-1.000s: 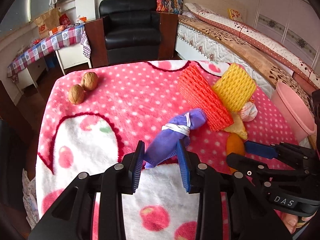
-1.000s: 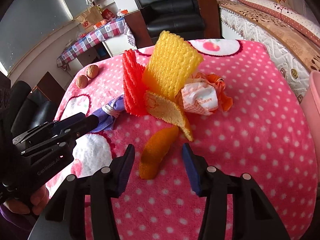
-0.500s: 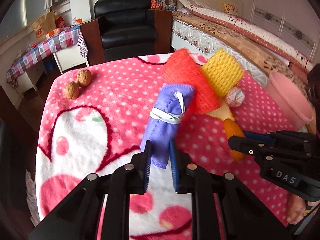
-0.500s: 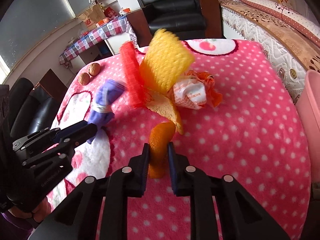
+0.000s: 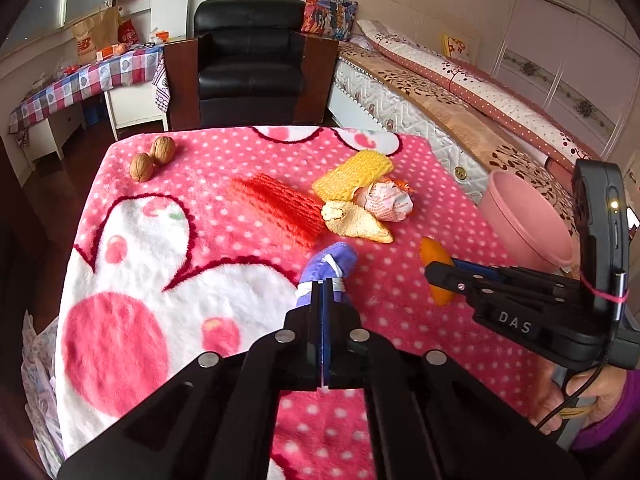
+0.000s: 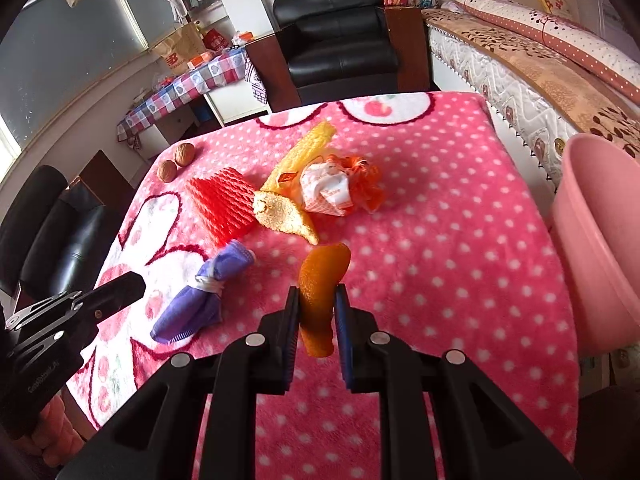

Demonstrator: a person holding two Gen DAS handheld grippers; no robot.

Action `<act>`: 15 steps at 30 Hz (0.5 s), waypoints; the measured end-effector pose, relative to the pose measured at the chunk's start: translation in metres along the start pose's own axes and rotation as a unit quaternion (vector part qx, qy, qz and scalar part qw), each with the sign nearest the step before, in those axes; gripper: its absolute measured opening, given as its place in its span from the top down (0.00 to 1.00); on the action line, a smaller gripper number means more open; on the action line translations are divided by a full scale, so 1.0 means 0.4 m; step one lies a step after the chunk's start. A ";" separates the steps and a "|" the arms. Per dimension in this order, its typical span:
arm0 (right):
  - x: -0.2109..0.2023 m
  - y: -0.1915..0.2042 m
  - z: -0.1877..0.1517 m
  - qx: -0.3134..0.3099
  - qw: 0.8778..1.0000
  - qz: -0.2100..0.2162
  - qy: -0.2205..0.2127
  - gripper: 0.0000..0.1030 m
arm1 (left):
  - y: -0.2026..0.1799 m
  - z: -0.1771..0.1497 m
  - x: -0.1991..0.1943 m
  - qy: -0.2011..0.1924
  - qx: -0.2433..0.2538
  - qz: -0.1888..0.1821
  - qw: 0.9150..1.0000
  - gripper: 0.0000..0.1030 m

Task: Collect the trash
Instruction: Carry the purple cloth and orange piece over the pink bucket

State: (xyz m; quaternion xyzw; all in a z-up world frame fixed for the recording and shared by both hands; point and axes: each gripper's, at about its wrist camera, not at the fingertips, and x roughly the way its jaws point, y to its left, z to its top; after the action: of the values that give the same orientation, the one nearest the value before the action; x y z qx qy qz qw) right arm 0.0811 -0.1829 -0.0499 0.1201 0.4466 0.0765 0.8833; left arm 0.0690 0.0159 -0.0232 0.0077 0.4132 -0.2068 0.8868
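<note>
1. My left gripper (image 5: 322, 292) is squeezed tight on the purple cloth (image 5: 329, 267). The cloth is a little bundle with a white band around it, and it sticks out past the fingers, over the counter (image 5: 160, 280).
2. My right gripper (image 6: 317, 312) is pinching the orange peel (image 6: 320, 292). The fingers are close together, one on each side of the peel, and the peel stands up between them.
3. More trash lies in a pile farther back: a red foam net (image 6: 224, 208), a yellow foam net (image 5: 352, 174), a pale peel (image 6: 286, 218) and a crumpled paper wrapper (image 6: 326, 192).
4. Two walnuts (image 5: 152, 158) sit near the far left corner.
5. A pink bin (image 6: 600, 240) stands just beside the counter, on my right.
</note>
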 end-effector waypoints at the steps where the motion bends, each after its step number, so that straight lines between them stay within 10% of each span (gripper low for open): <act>1: -0.007 -0.007 -0.004 0.002 1.000 0.002 -0.002 0.84 | 0.000 -0.003 -0.001 -0.001 0.001 -0.003 1.000 1.00; 6: -0.019 -0.022 -0.022 -0.006 1.000 0.008 -0.003 0.84 | -0.007 -0.001 0.000 -0.005 0.020 0.003 1.000 0.99; 10: -0.019 -0.028 -0.035 -0.011 1.000 0.021 0.003 0.84 | 0.002 0.002 0.033 0.020 0.016 0.014 1.000 0.69; 15: -0.022 -0.041 -0.053 -0.017 0.999 0.031 0.005 0.83 | 0.014 -0.014 0.077 0.051 0.001 0.022 0.998 0.66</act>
State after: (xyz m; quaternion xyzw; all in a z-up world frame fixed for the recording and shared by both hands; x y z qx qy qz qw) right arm 0.0593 -0.1978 -0.0600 0.1185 0.4454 0.1115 0.8804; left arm 0.0846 0.0111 -0.0505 0.0288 0.4576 -0.1867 0.8689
